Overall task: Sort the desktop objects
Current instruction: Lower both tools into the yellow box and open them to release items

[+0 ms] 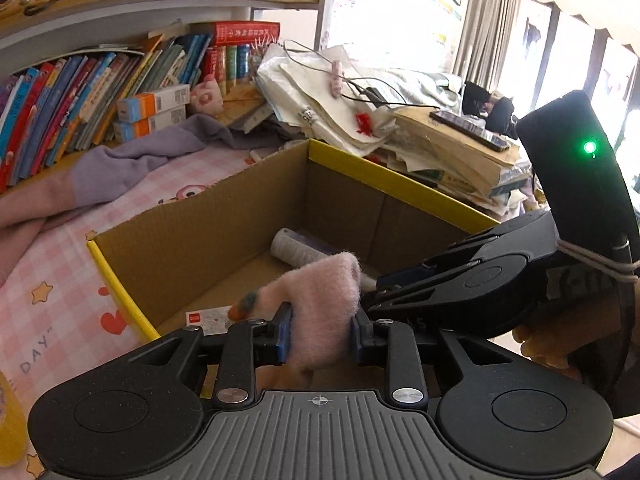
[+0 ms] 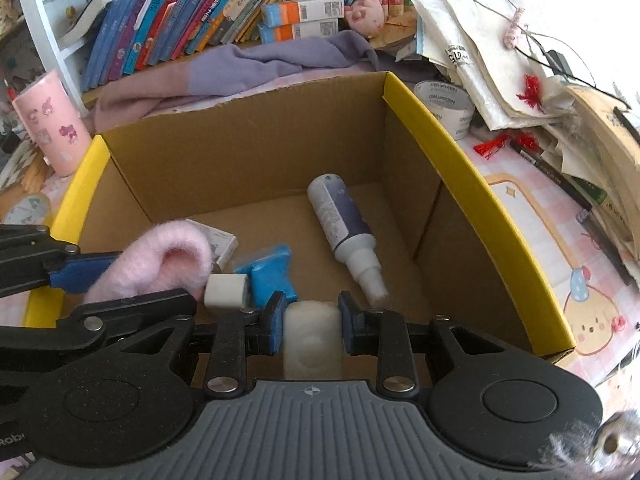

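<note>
1. Here the left gripper (image 1: 320, 330) has its fingers around a pink fuzzy toy (image 1: 324, 300); the right gripper (image 2: 312, 322) pinches a white block (image 2: 313, 340).
2. Both hang over the cardboard box (image 2: 472, 184), seemingly for dropping beside the spray bottle (image 2: 344, 224).
3. The toy's lower half is hidden.

place: home study desk | evidence: children's books (image 2: 192, 12), pink cartoon tablecloth (image 1: 60, 264)
</note>
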The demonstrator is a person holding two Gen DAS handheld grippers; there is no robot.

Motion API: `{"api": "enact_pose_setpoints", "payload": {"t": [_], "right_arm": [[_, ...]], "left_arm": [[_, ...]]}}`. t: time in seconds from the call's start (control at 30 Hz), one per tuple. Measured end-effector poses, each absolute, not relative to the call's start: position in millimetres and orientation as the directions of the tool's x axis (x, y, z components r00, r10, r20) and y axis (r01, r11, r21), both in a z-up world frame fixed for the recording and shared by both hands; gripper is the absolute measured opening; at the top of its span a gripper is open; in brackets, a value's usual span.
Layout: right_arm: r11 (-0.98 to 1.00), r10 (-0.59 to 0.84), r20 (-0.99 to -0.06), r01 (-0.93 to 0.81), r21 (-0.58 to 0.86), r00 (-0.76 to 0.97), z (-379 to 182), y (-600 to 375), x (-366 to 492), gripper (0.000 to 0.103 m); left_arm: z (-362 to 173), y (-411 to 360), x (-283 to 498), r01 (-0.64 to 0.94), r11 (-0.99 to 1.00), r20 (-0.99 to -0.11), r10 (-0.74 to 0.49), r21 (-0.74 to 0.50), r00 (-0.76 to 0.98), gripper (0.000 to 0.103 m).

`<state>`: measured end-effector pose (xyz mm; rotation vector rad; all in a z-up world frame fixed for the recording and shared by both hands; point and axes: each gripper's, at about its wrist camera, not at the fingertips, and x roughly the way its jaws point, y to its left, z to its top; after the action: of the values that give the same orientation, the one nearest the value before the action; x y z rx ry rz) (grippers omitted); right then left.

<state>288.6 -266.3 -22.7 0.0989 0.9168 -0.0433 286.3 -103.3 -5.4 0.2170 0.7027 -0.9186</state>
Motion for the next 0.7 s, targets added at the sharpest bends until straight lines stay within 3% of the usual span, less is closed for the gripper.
{"api": "enact_pose_setpoints", "payload": {"t": [0.27, 0.43, 0.7], "right_arm": [[0.991, -0.016, -0.766, 0.114, 0.075, 0.642, -12, -272, 282, 0.048], [0.99, -0.019, -0.738, 0.113, 0.079, 0.674, 0, -269, 274, 0.051], [0.993, -0.028, -0.687, 0.102, 0.067, 0.726, 19, -260, 257, 0.052]], "left_arm": [[3, -91, 288, 0.749, 0.641, -0.609, -0.664, -0.167, 0.433, 0.053], [13, -83, 283, 0.731, 0.664, -0.579, -0.661, -0.157, 0.477, 0.064], [31, -68, 267, 0.712, 0.682, -0.52, -0.674, -0.166, 0.524, 0.067]]}}
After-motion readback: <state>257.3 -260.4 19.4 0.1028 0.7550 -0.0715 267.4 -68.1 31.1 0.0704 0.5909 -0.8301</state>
